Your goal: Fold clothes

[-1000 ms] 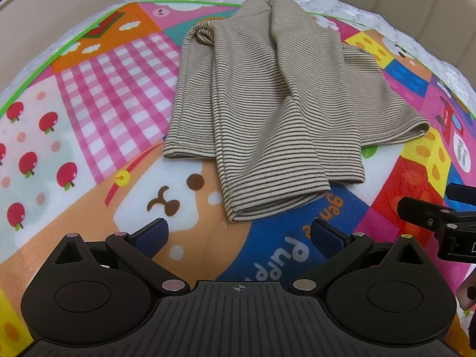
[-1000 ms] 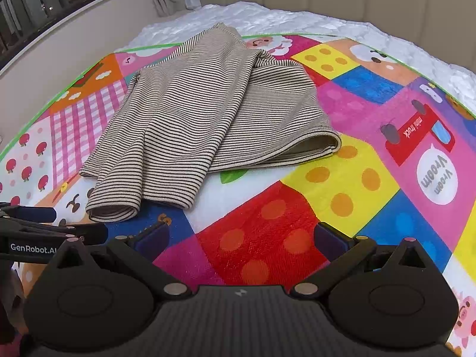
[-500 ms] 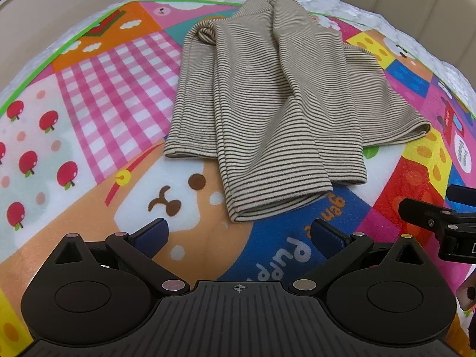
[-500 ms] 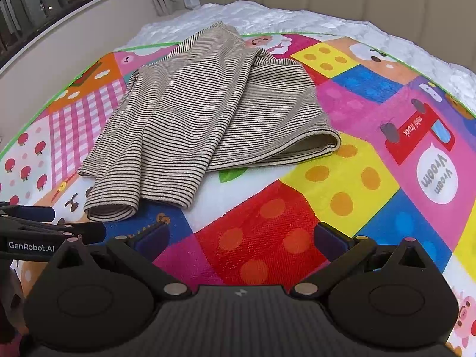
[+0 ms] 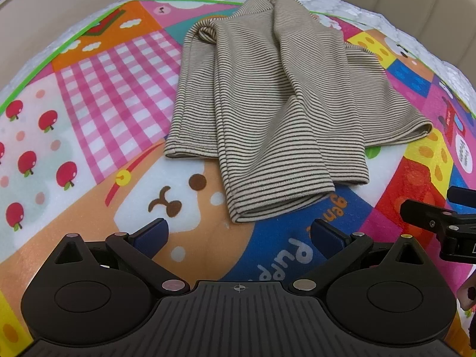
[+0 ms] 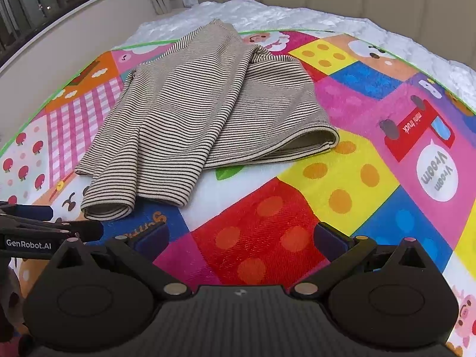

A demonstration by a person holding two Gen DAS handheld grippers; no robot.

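Garment (image 5: 267, 104) slightly nearer left gripper (image 5: 238, 235)

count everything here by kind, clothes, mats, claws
striped garment: 1
patchwork play mat: 1
claws: 2, the left claw and the right claw, both open and empty
total: 4

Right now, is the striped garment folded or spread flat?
Loosely folded: the striped garment lies in overlapping layers on the mat, doubled edges showing, untouched by either gripper.
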